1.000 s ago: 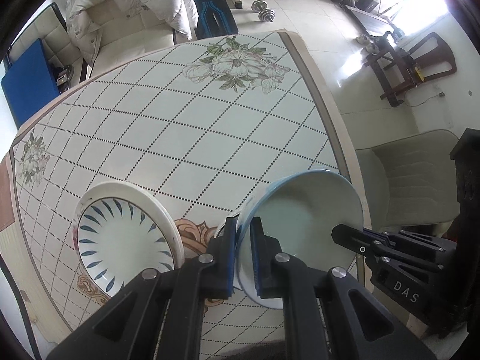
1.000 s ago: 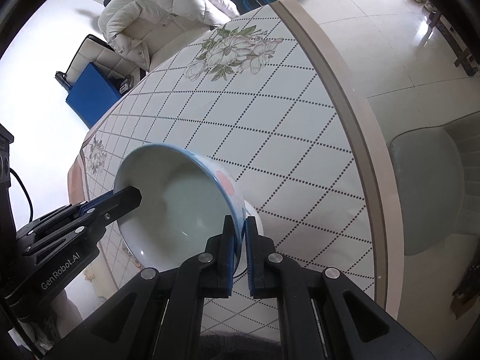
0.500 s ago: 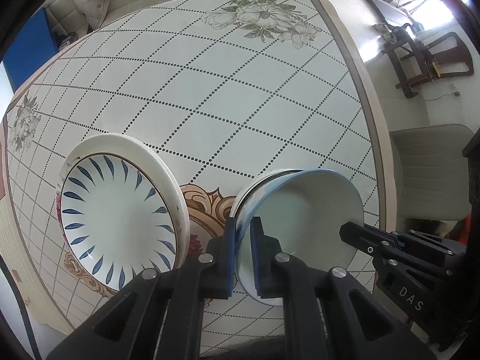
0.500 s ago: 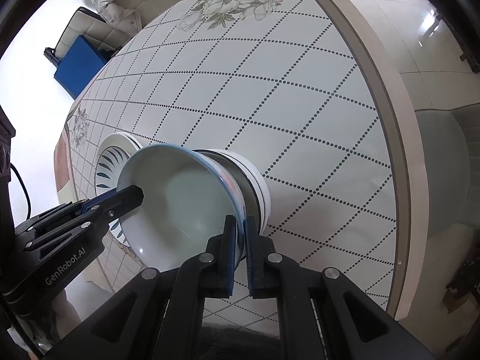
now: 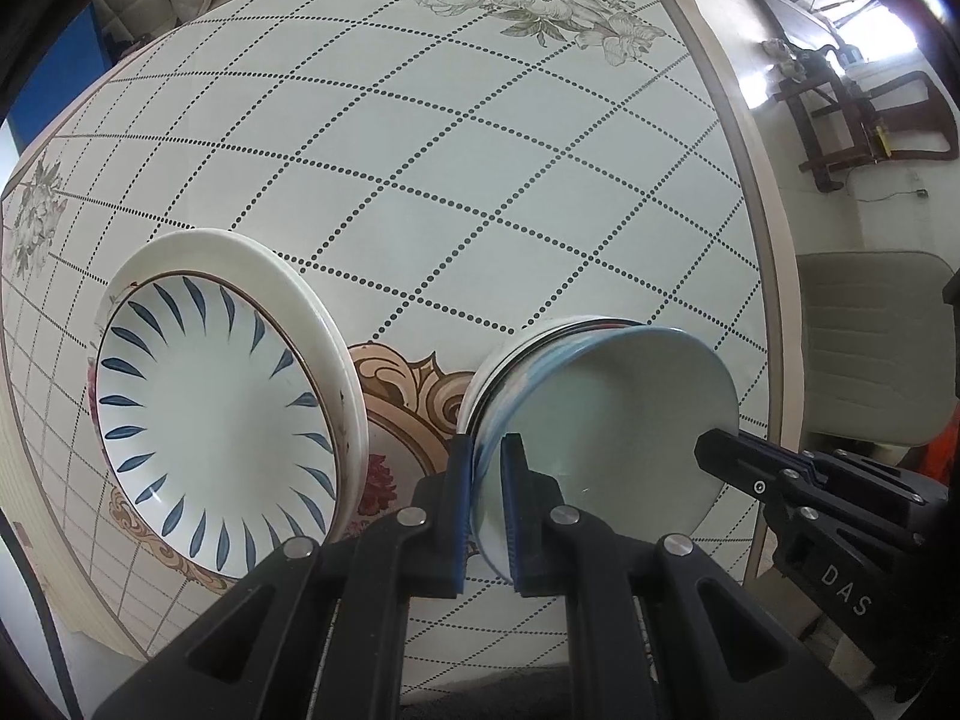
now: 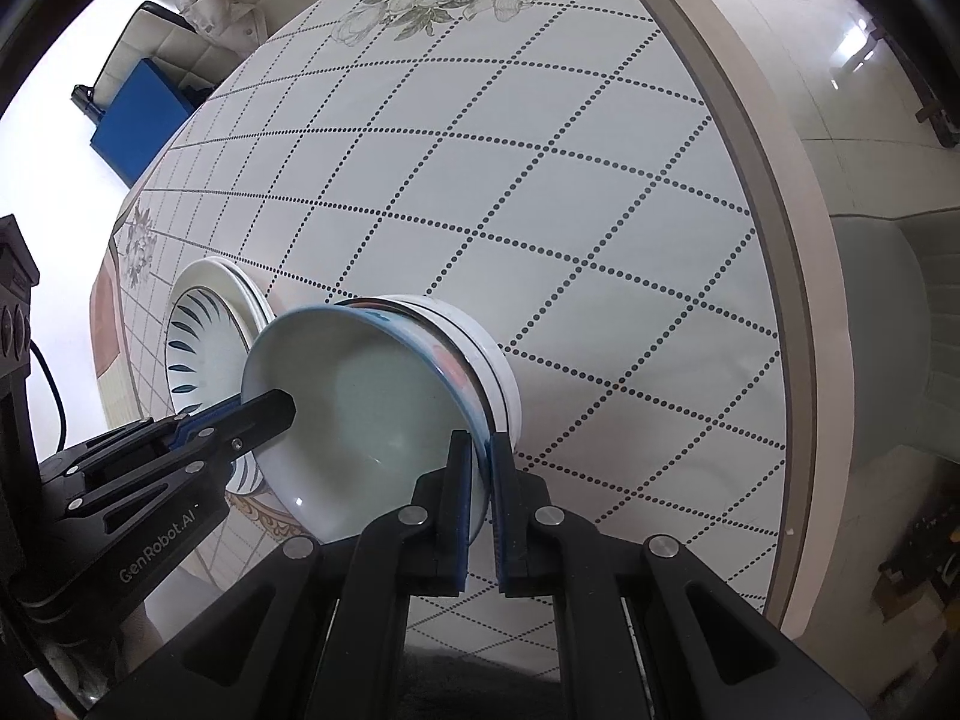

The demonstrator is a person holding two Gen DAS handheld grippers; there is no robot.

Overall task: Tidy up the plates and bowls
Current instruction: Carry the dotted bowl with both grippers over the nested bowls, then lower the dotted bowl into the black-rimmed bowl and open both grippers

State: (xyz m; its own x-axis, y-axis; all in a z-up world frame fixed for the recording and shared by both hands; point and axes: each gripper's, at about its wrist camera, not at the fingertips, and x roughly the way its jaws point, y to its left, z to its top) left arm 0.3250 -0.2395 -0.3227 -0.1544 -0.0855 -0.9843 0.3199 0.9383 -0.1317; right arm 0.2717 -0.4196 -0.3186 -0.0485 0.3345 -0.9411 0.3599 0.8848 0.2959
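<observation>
Both grippers pinch the pale blue-rimmed ceramic bowl (image 5: 606, 414): left gripper (image 5: 487, 498) at its 9 o'clock rim, right gripper (image 6: 479, 498) opposite, jaws clamped. The bowl sits tilted into the white stacked bowls (image 6: 495, 354) on the tiled bench (image 5: 480, 180), near the blue-leaf plate (image 5: 210, 414).

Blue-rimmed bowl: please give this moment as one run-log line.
blue-rimmed bowl | left gripper, right gripper clamp rim | entering white bowl stack

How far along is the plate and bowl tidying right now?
Done: the plates sit stacked on the table. In hand: the left tool and right tool grip the blue bowl, nested in the white bowl stack. Left: release it.
</observation>
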